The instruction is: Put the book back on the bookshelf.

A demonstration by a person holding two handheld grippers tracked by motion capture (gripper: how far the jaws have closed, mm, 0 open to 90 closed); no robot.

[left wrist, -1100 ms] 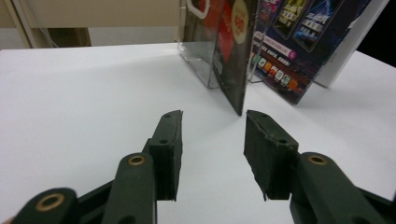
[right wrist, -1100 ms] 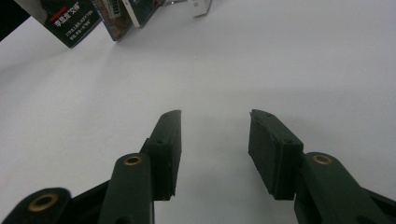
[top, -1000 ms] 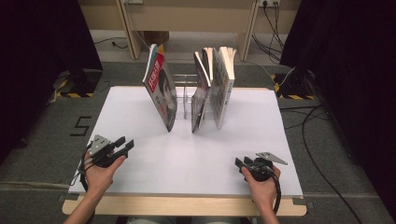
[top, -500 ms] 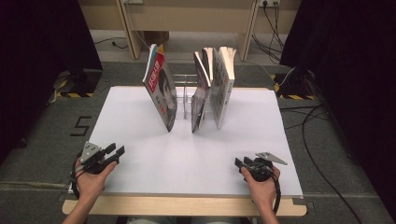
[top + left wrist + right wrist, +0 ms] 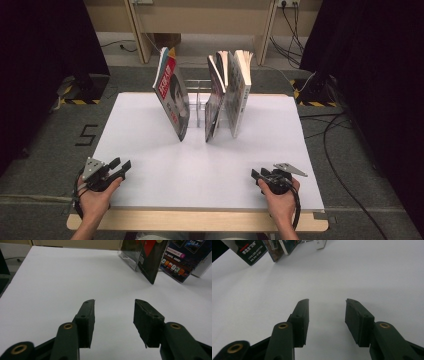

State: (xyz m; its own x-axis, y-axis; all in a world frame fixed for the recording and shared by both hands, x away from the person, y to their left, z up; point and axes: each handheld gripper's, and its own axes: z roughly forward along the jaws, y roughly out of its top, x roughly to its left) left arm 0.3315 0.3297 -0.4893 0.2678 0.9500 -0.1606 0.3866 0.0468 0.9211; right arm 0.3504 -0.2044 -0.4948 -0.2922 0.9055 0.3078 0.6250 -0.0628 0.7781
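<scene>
Near the table's front left corner, my left gripper [image 5: 121, 163] [image 5: 114, 302] rests low over the white tabletop [image 5: 210, 160]. Its jaws have just been opening and nothing is between them. My right gripper [image 5: 259, 175] [image 5: 326, 301] sits near the front right, open and empty, with its jaws aimed toward the table's middle. At the back middle a red-covered magazine [image 5: 172, 100] leans left against a clear rack [image 5: 197, 97]. Two more books [image 5: 216, 102] [image 5: 237, 92] stand tilted on the rack's right side.
The left gripper view has the rack [image 5: 130, 257], a dark magazine cover [image 5: 150, 260] and a colourful book back [image 5: 182, 257] far ahead at the right. Grey floor, cables [image 5: 340, 135] and dark curtains surround the table. A wooden edge [image 5: 200, 220] runs along the front.
My left hand has drawn back toward the front left corner and sunk lower, and its jaws stand wider. The right hand and the books are where they were.
</scene>
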